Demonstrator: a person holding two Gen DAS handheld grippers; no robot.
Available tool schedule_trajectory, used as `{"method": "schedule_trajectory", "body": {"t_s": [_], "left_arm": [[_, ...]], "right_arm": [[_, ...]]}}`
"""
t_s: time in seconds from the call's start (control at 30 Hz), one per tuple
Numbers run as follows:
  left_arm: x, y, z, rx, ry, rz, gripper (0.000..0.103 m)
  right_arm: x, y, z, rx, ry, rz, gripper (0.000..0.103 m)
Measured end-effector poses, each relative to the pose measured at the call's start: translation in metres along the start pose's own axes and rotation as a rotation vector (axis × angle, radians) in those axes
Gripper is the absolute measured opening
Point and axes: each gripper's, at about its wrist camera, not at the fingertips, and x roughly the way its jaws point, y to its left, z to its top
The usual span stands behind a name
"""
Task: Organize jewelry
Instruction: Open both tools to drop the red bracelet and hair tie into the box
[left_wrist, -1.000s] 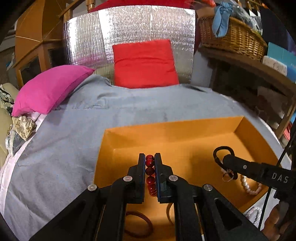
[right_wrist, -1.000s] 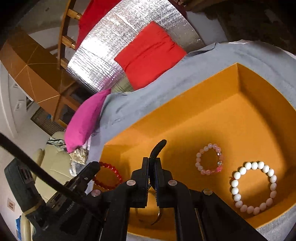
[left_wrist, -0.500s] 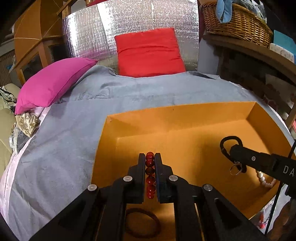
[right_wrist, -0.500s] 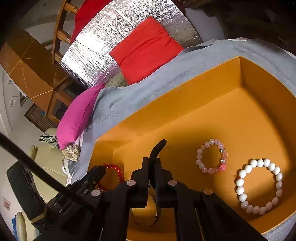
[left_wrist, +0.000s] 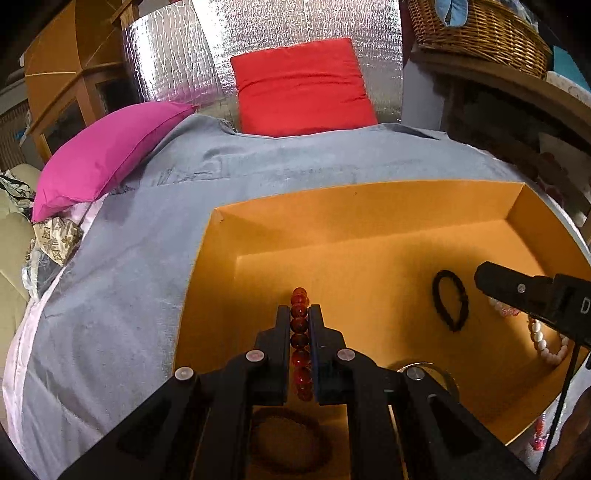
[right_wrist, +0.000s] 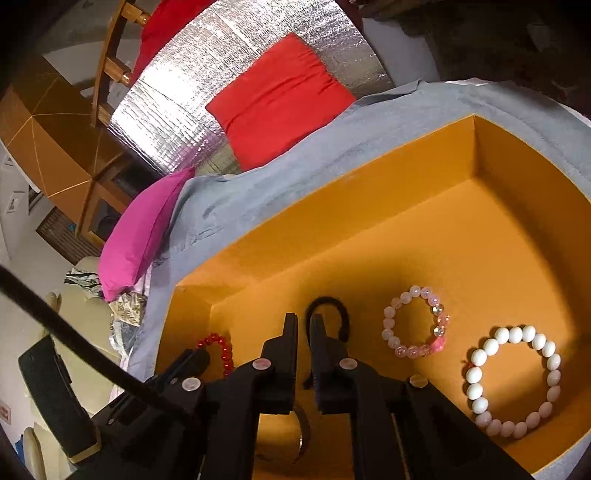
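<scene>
The bed cover (left_wrist: 258, 177) is carrying the orange box (left_wrist: 369, 206), whose walls are keeping loose jewelry from rolling away. Inside the box, the pieces are lying apart from one another, probably so none tangle: the white bracelet (right_wrist: 513, 380) is sitting nearest the right wall, the pink bracelet (right_wrist: 415, 322) just beside it, and the black hair tie (left_wrist: 450, 300) is lying flat on the floor toward the middle. The left gripper (left_wrist: 299, 317) is squeezing the red bracelet (left_wrist: 300, 341) edge-on between its closed fingers, hanging it over the left part of the box, likely aiming for bare floor there. The right gripper (right_wrist: 303, 325) is hovering just over the hair tie with its fingers slightly parted and nothing between them, so it is apparently letting go rather than grasping.
</scene>
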Motion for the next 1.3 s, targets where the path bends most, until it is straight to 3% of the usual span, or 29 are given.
{"method": "schedule_trajectory", "body": {"t_s": [0.1, 0.17, 0.23, 0.3, 0.37, 0.43, 0.83, 1.1, 1.3], "left_arm": [[-0.001, -0.002, 0.001, 0.013, 0.001, 0.014, 0.012], [-0.003, -0.003, 0.001, 0.020, 0.000, 0.025, 0.027], [-0.008, -0.005, 0.001, 0.031, -0.013, 0.040, 0.050], [-0.014, -0.007, 0.001, 0.047, -0.034, 0.059, 0.052], [-0.019, -0.009, 0.000, 0.059, -0.041, 0.069, 0.055], [-0.024, -0.010, -0.001, 0.065, -0.048, 0.081, 0.061], [-0.062, -0.012, -0.022, 0.104, -0.076, 0.117, 0.064], [-0.093, -0.003, -0.046, 0.075, -0.101, 0.097, 0.064], [-0.109, 0.004, -0.074, 0.047, -0.080, 0.089, 0.064]], "right_arm": [[-0.002, -0.001, 0.000, 0.008, -0.005, -0.002, 0.009], [-0.007, -0.001, 0.001, 0.007, -0.018, 0.001, 0.012], [-0.012, 0.000, 0.002, 0.000, -0.032, 0.003, 0.015], [-0.018, -0.001, 0.003, 0.000, -0.043, 0.009, 0.023], [-0.025, -0.002, 0.003, 0.007, -0.055, 0.012, 0.039], [-0.033, -0.003, 0.003, 0.010, -0.070, 0.016, 0.044], [-0.082, -0.005, -0.008, -0.050, -0.110, 0.022, 0.050], [-0.113, -0.017, -0.020, -0.094, -0.136, -0.003, 0.050], [-0.145, -0.033, -0.040, -0.104, -0.161, -0.025, 0.057]]}}
